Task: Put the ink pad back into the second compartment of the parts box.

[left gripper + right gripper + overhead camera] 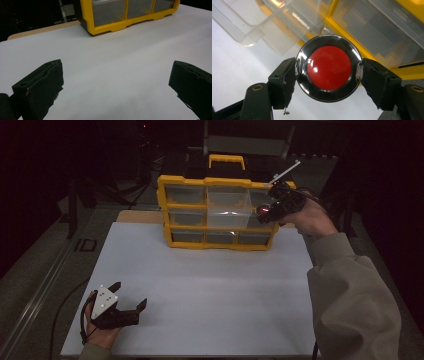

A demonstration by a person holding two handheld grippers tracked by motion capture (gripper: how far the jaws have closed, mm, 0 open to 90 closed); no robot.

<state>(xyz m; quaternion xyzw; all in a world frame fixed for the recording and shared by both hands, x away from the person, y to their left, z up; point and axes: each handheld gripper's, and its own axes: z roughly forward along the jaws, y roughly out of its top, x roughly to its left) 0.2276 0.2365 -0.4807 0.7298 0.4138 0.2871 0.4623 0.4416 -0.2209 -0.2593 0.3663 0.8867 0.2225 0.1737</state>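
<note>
The high view looks forward and down from above the near edge of the white desk (200, 290), taking in all of it, with the yellow drawer organizer (217, 212) at upper centre. The left gripper view sits low over the desk, facing the organizer's bottom row at the frame's top. The right gripper view is pressed close against the organizer's clear drawers.

One yellow drawer cabinet (218, 213) stands on one white worktop (210, 290). It has nine clear drawers in three rows of three; one of them, the middle drawer (226, 218), is pulled out. One black and yellow case (226, 166) sits behind the cabinet. There is one round red button with a chrome rim (329, 68). Two tools are in view: the left tool (131, 296) and the right tool (266, 209).
</note>
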